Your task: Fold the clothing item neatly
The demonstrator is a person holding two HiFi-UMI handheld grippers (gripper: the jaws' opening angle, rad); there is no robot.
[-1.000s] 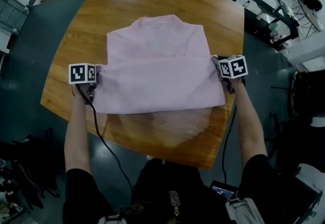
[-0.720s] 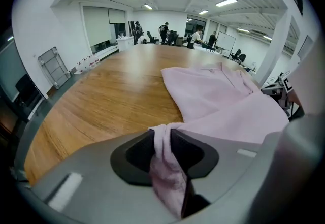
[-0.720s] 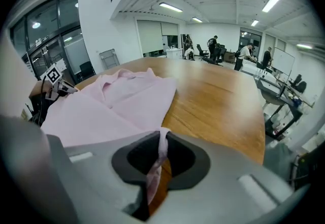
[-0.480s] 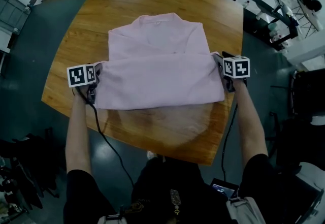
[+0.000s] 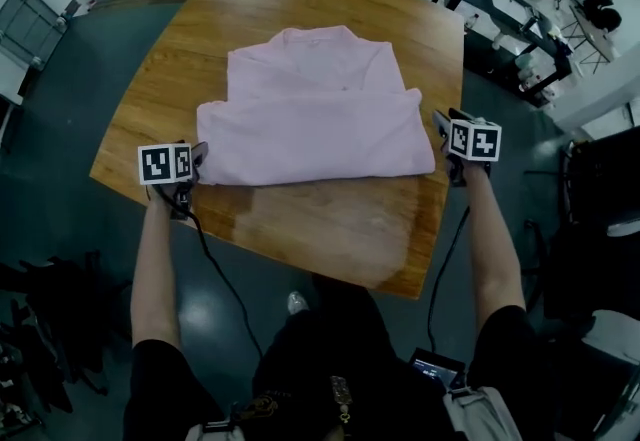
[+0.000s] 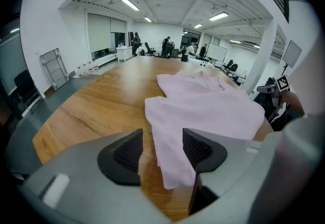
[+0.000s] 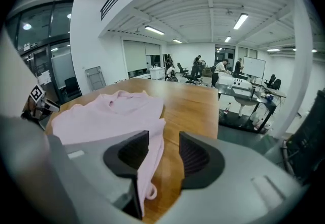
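Pink garment [image 5: 315, 124] lies folded; left claw [image 6: 162, 149] and right claw [image 7: 163, 154] have just opened, its edges loose between them.

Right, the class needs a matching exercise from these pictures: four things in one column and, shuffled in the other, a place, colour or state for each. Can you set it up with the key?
Column one
1. shirt
2. table
3. left gripper
4. right gripper

Column two
a. open, by the shirt's right edge
b. pink, folded, lying flat
c. brown wood, under the shirt
d. open, by the shirt's left corner

Pairs: 1-b, 2-c, 3-d, 4-a.

Note: both grippers' jaws have just been opening. Shirt cloth shows between each pair, not pinched.
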